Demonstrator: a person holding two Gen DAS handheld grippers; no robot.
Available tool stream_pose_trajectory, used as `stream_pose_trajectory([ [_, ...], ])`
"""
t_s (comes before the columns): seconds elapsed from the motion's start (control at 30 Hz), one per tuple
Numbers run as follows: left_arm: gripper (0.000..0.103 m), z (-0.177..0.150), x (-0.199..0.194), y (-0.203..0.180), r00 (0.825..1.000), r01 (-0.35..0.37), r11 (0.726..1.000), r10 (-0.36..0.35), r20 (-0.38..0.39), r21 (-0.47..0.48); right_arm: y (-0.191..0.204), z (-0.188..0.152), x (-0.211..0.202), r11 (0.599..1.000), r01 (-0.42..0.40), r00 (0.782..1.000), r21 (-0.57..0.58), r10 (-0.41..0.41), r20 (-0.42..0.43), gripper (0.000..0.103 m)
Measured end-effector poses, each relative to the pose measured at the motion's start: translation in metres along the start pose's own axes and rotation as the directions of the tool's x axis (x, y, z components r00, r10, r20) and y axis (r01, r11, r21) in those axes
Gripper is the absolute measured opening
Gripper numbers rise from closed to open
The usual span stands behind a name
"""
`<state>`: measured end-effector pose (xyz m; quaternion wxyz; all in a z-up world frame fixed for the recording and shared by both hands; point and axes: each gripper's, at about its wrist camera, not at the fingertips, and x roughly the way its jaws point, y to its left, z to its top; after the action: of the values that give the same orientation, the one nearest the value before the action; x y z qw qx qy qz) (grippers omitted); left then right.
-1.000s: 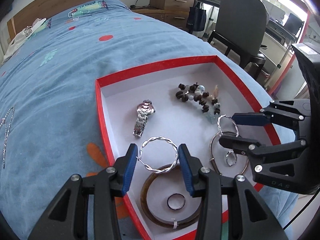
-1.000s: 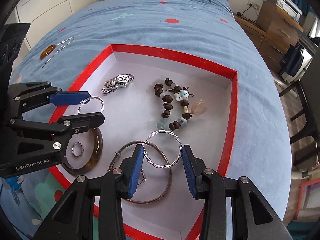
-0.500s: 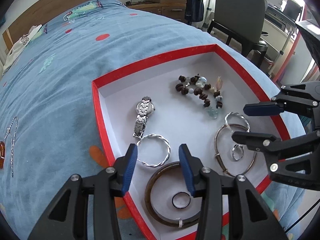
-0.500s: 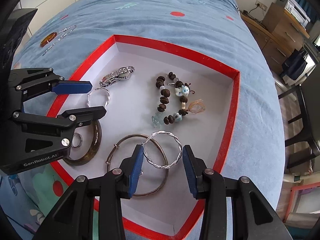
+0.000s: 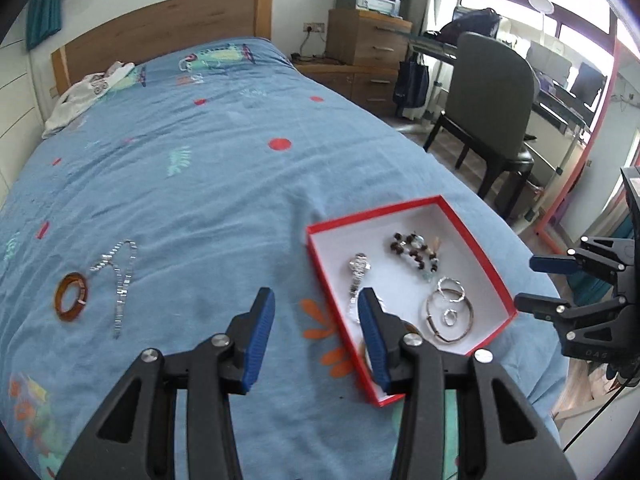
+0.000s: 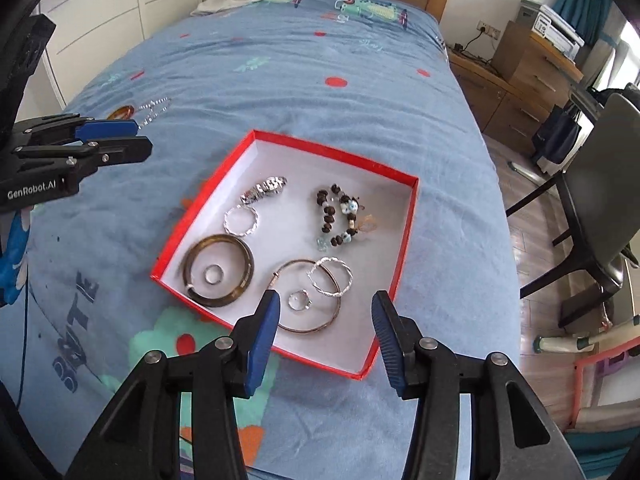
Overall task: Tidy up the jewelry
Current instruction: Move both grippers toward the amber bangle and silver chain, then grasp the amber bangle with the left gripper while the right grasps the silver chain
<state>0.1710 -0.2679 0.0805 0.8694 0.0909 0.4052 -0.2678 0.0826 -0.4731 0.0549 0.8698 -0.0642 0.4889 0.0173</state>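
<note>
- In the left wrist view, the left gripper's (image 5: 316, 320) right finger hides the near part of the red box (image 5: 472, 240): the brown bangle shows only as a sliver behind it, and one twisted silver hoop is mostly covered.
- The right wrist view shows that corner plainly: the brown bangle (image 6: 218, 270) lies flat with a small ring (image 6: 213, 274) inside it, and a twisted silver hoop (image 6: 241, 221) lies just beyond, near the watch (image 6: 265, 190).
- Whether the hoop touches the bangle or the watch is hard to tell.
- The bead bracelet (image 6: 340, 218) sits towards the far right of the box; its small charms are too fine to make out.
- A second twisted hoop (image 6: 330, 276) overlaps the thin wire bangle (image 6: 308, 296), which encircles a small stone ring (image 6: 300, 301).
- The left gripper hangs over the blue bedspread (image 5: 200, 180) beside the box, jaws apart, nothing between them.
- The right gripper (image 6: 324, 328) hovers above the box's near edge, jaws wide apart and empty.
- Still out on the bedspread, well apart from the box, lie an amber bangle (image 5: 71, 297) and, just beside it, a silver chain (image 5: 120, 280).
- In the right wrist view, the left gripper's fingers partly cover those two pieces.
- Beyond the bed stand a grey chair (image 5: 492, 92) and a wooden dresser (image 5: 364, 40); a crumpled white garment (image 5: 88, 92) lies near the headboard.
</note>
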Motion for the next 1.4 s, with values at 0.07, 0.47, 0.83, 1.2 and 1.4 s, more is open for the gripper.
stream_pose_trajectory([
  [0.07,0.041,0.001,-0.026,0.027,0.999,-0.041,0.999,0.042,0.028,-0.017,0.01,0.007,-0.018,1.0,-0.003,0.999,-0.002,0.003,0.039,0.048],
  [0.47,0.048,-0.04,-0.121,0.214,0.965,-0.245,0.945,0.26,0.043,-0.215,0.122,0.077,-0.041,0.989,-0.094,0.981,-0.11,0.111,0.161,0.052],
  [0.83,0.048,-0.079,-0.052,0.315,0.968,-0.249,0.888,0.24,-0.073,-0.386,0.21,0.142,0.053,0.962,-0.217,0.97,-0.163,0.231,0.077,0.052],
  [1.2,0.048,-0.063,0.053,0.358,0.974,-0.224,0.867,0.186,-0.126,-0.445,0.252,0.201,0.164,0.946,-0.314,0.949,-0.085,0.316,0.01,0.052],
  [1.4,0.048,-0.062,0.093,0.37,0.966,-0.249,0.866,0.192,-0.171,-0.434,0.27,0.219,0.21,0.939,-0.339,0.941,-0.062,0.339,-0.015,0.052],
])
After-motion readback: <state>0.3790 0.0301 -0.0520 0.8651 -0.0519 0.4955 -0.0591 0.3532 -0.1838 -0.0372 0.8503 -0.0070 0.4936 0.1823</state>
